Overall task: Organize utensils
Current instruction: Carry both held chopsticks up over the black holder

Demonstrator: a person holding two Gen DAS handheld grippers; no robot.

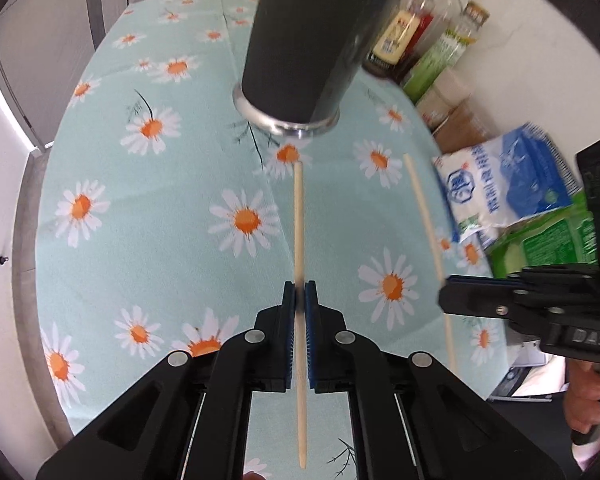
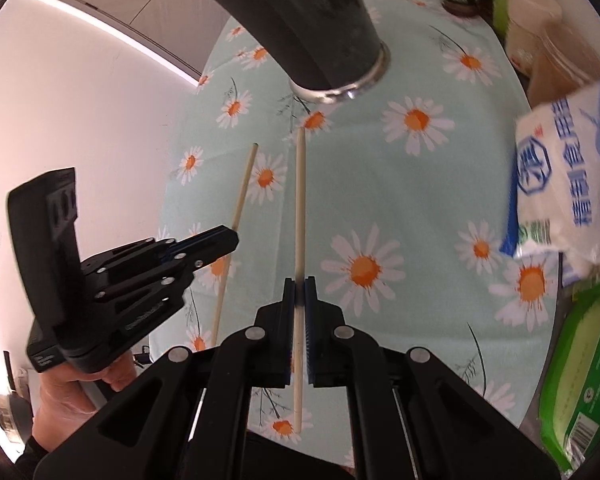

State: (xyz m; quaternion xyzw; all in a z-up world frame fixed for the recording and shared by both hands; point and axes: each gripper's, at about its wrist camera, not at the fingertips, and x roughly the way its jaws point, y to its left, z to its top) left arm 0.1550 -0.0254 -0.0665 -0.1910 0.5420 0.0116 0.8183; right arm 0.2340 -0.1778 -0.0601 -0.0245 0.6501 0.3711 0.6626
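A tall black utensil cup point(image 1: 300, 40) with a metal base stands on the daisy tablecloth point(image 1: 160, 208), with wooden sticks showing at its rim. In the left wrist view my left gripper point(image 1: 299, 294) is shut on a pale wooden chopstick point(image 1: 299, 220) that points toward the cup's base. To its right my right gripper point(image 1: 446, 292) grips a second chopstick point(image 1: 422, 208). In the right wrist view the right gripper point(image 2: 299, 290) is shut on its chopstick point(image 2: 300, 200), below the cup point(image 2: 312, 32). The left gripper point(image 2: 230, 240) and its chopstick point(image 2: 244, 188) are at the left.
Sauce bottles point(image 1: 400, 36) line the wall behind the cup. A blue-and-white bag point(image 1: 500, 184) and a green packet point(image 1: 548, 240) lie at the table's right edge. A person's hand point(image 2: 68, 384) holds the left gripper. The cloth's left edge drops off by a white wall.
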